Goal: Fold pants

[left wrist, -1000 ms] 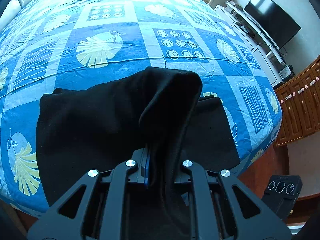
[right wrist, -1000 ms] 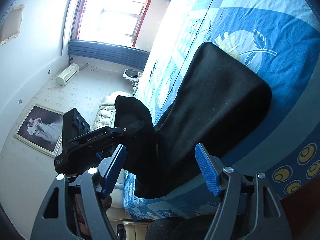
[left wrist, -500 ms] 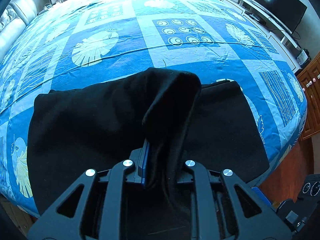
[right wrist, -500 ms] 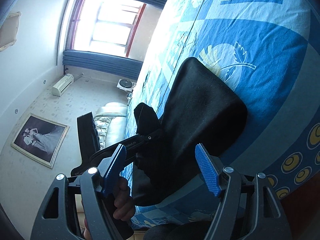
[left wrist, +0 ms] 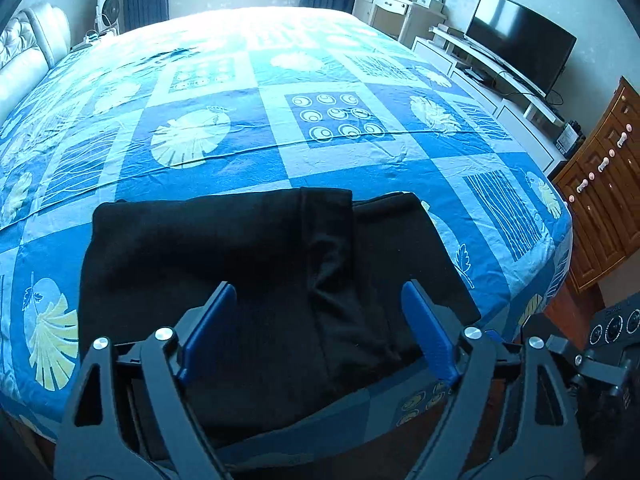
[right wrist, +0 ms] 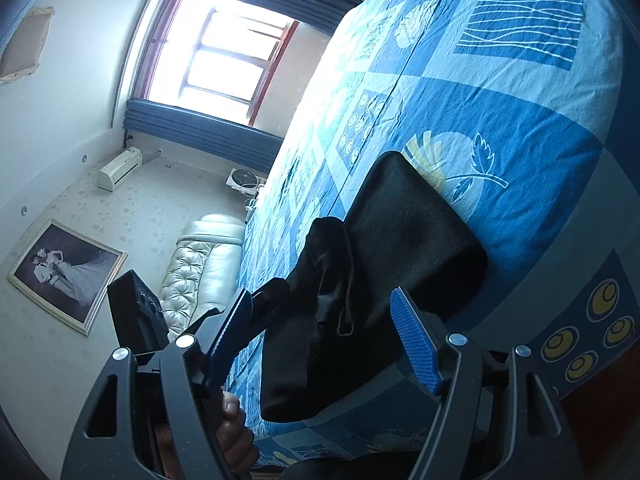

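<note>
Black pants (left wrist: 240, 248) lie folded on the blue patterned bed sheet (left wrist: 320, 60), close to the bed's front edge. A loose ridge of their cloth (left wrist: 328, 240) runs across the top layer. My left gripper (left wrist: 320, 332) hovers low over that ridge. Its jaws are opening, and the blue pads (left wrist: 212, 332) stand wide on either side of the cloth without pressing it. In the right wrist view the pants (right wrist: 408, 240) show from the side, with a small hump of cloth (right wrist: 328, 248). My right gripper (right wrist: 322, 340) is open and holds nothing, just off the pants' near end.
A TV (left wrist: 520, 40) on a white stand (left wrist: 480, 72) and a wooden cabinet (left wrist: 600, 192) line the right side. A cream padded headboard (left wrist: 24, 52) is at the left. A person's hand (right wrist: 232, 432) grips the left gripper's handle beside the bed edge.
The left gripper was shut on a raised fold of the pants; it has opened and let go, and the fold has dropped onto the pile. The right gripper stayed open and rose a little.
</note>
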Motion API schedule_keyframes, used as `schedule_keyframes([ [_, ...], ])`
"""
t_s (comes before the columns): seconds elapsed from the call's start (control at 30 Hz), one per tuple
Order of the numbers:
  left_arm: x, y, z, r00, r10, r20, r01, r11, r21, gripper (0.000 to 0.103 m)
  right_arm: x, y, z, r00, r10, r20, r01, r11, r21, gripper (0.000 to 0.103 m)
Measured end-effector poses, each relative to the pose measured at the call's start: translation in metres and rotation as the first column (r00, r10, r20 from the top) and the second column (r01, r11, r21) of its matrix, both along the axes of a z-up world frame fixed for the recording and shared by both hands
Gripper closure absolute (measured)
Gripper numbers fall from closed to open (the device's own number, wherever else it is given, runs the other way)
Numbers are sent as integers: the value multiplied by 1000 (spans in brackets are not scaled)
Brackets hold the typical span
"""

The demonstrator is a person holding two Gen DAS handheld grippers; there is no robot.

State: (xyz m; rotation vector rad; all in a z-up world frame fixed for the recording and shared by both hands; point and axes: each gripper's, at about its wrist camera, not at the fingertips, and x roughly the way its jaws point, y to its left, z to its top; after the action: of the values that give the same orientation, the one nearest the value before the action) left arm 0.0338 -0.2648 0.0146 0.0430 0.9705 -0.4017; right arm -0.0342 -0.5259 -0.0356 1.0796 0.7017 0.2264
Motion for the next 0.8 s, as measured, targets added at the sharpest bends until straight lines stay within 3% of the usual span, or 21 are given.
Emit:
schedule_keyframes([
  [0.17,-16,67,6,995,89,43,-89,996,1,11,28,27,19,992,129,7,-127,983,-135,32],
  [0.27,-21,108,1,987,145,64,-148,988,40,11,58,38,10,979,197,-58,-204,961,-186,32],
  [0.43,-27,170,-17,973,229,29,-230,970,77,11,103,38,-26,952,236,-194,-266,954,-140,32],
  [0.6,-32,208,-29,957,290,15,-290,954,71,11,121,50,-39,921,307,-241,-341,933,-113,32],
  [0.63,-32,212,-31,955,297,11,-297,952,71,11,123,54,-39,911,331,-246,-365,925,-109,36],
  [0.67,-32,215,-34,953,304,6,-303,950,71,11,125,59,-41,900,351,-259,-388,915,-108,47],
  [0.8,-34,221,-43,948,317,-25,-315,948,53,11,129,75,-44,865,389,-317,-452,878,-158,65],
])
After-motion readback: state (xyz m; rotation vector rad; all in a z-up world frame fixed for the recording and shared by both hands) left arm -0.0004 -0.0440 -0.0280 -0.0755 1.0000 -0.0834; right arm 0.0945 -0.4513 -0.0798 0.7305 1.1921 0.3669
